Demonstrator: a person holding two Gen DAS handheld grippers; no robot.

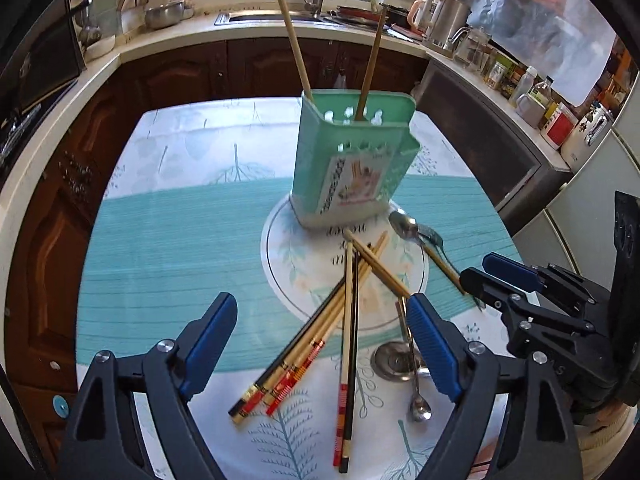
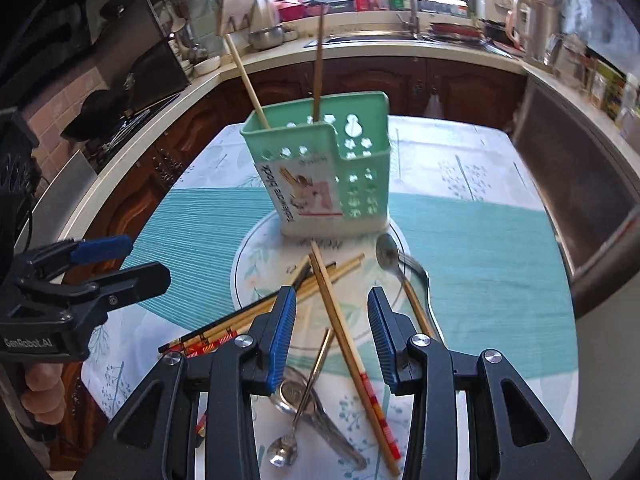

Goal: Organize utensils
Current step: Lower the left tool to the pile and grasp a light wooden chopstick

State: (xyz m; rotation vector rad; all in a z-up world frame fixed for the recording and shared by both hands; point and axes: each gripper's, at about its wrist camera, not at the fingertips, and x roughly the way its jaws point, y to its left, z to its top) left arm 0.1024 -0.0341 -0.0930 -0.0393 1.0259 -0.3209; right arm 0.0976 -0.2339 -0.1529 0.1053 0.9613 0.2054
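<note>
A green utensil holder [image 1: 352, 168] [image 2: 324, 172] stands on the round placemat [image 1: 288, 248] with two chopsticks upright in it. In front of it lie several loose chopsticks [image 1: 304, 344] [image 2: 340, 320], crossed in a heap. A large spoon [image 1: 404, 224] [image 2: 386, 256], a fork [image 2: 416, 268], a ladle [image 1: 394, 360] and a small spoon [image 1: 418, 408] [image 2: 282, 452] lie beside them. My left gripper [image 1: 320, 320] hovers open and wide above the heap. My right gripper [image 2: 332, 308] is open above one chopstick, which shows between the fingers without touching them. Each gripper also shows in the other's view: the right gripper [image 1: 500, 276], the left gripper [image 2: 108, 264].
The table carries a leaf-print cloth [image 1: 192, 148] with a teal mat. Dark wooden cabinets [image 1: 168, 76] and a counter with a sink [image 1: 272, 16], a kettle [image 1: 428, 8] and bottles ring the table. A hand [image 2: 40, 396] holds the left gripper's handle.
</note>
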